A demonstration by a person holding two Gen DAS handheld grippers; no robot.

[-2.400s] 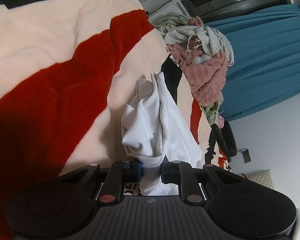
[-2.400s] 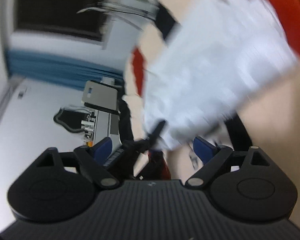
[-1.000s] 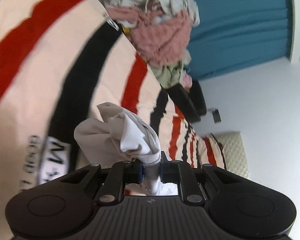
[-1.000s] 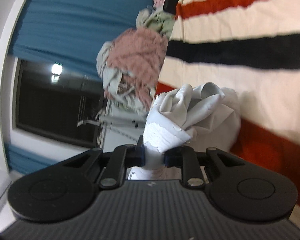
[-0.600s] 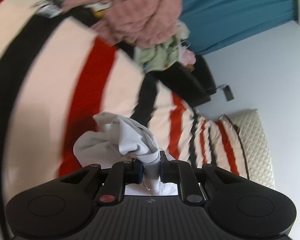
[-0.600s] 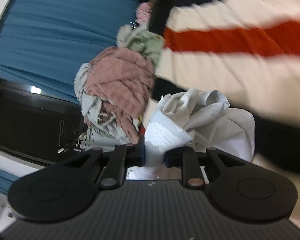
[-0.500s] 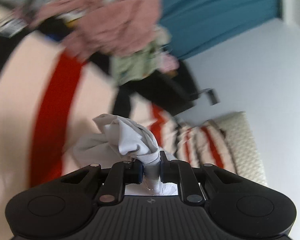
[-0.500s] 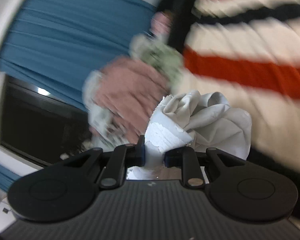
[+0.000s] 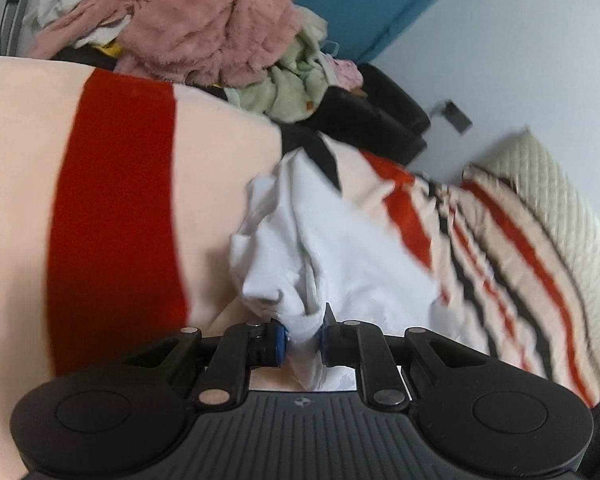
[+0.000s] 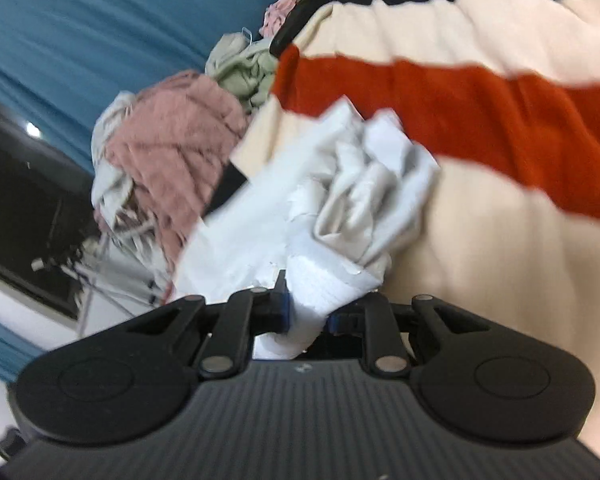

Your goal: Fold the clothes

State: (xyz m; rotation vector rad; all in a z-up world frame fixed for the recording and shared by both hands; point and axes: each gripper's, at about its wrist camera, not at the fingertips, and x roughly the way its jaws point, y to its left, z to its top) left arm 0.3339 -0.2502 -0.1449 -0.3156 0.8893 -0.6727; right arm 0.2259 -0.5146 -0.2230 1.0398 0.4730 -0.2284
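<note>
White garment now lower, spread.

garment on blanket | clothes pile behind

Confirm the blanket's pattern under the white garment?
Cream blanket with broad red and thinner black stripes; clearest in the left wrist view, beneath the white garment.
</note>
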